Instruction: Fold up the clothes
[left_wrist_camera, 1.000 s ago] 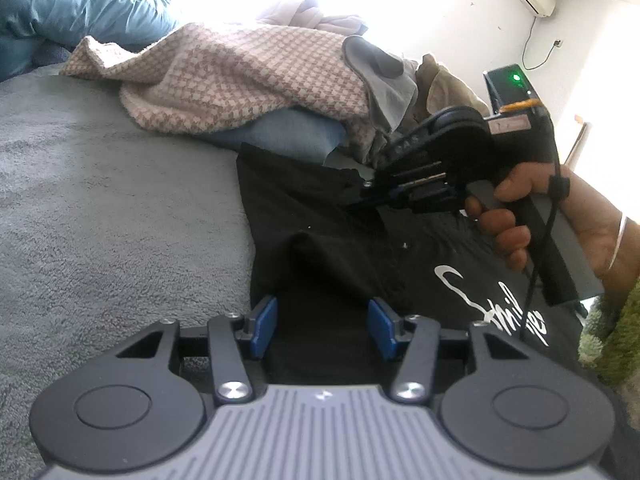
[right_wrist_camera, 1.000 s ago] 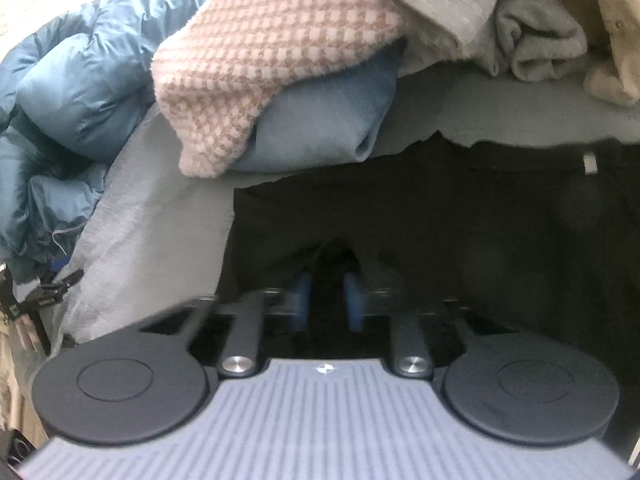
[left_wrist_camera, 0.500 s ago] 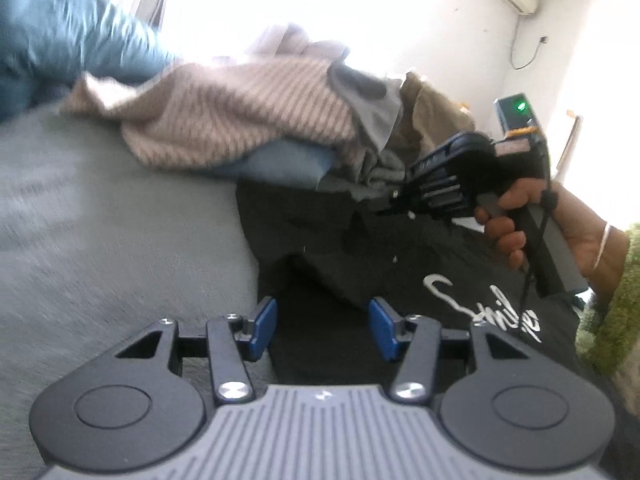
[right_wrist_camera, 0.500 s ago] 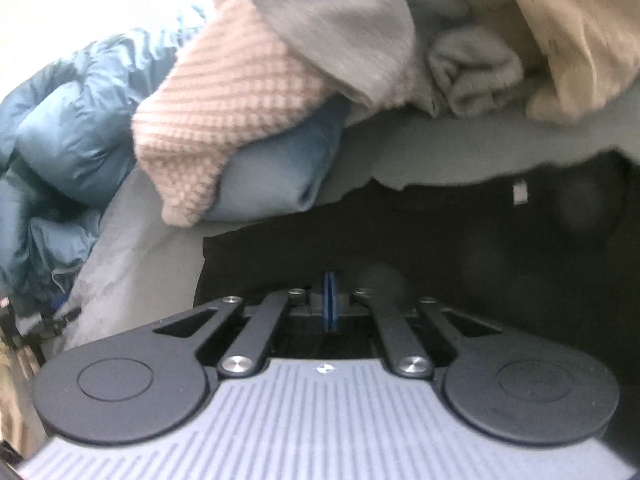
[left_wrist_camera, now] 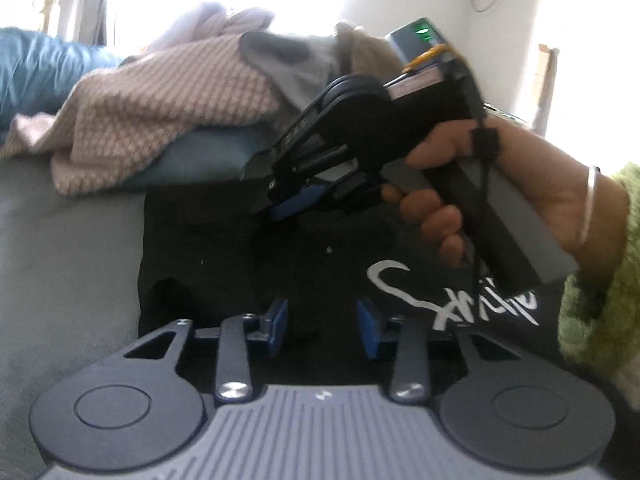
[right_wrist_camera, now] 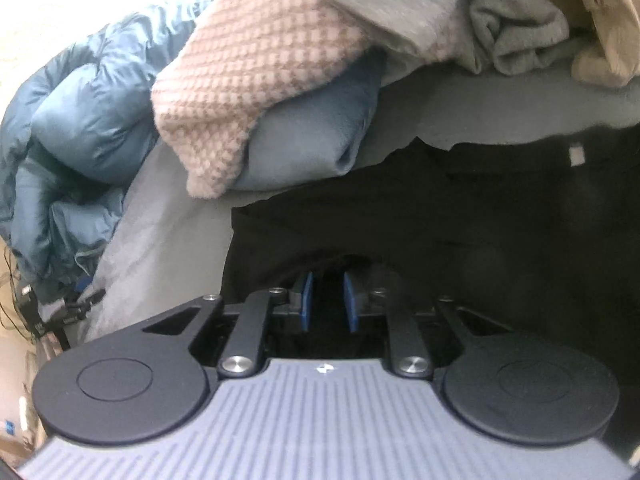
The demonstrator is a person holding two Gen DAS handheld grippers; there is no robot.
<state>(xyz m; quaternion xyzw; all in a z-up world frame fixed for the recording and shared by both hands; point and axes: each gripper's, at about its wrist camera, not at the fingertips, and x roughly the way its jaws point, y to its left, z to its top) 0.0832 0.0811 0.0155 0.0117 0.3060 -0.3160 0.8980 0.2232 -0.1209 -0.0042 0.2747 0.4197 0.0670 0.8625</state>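
The left claw [left_wrist_camera: 322, 326] hangs over the near left edge of the black shirt [left_wrist_camera: 280, 264], jaws narrowing, nothing pinched. The right claw [left_wrist_camera: 288, 204], farther in over the same side, is parting its jaws, cloth between them. The shirt lies flat on the bed [left_wrist_camera: 60, 248], running left to right.

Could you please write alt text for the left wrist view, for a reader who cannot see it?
A black T-shirt with white lettering lies on a grey bed. The left gripper, jaws closing, hovers over it, and a hand holds the right gripper beyond. Piled clothes lie behind.
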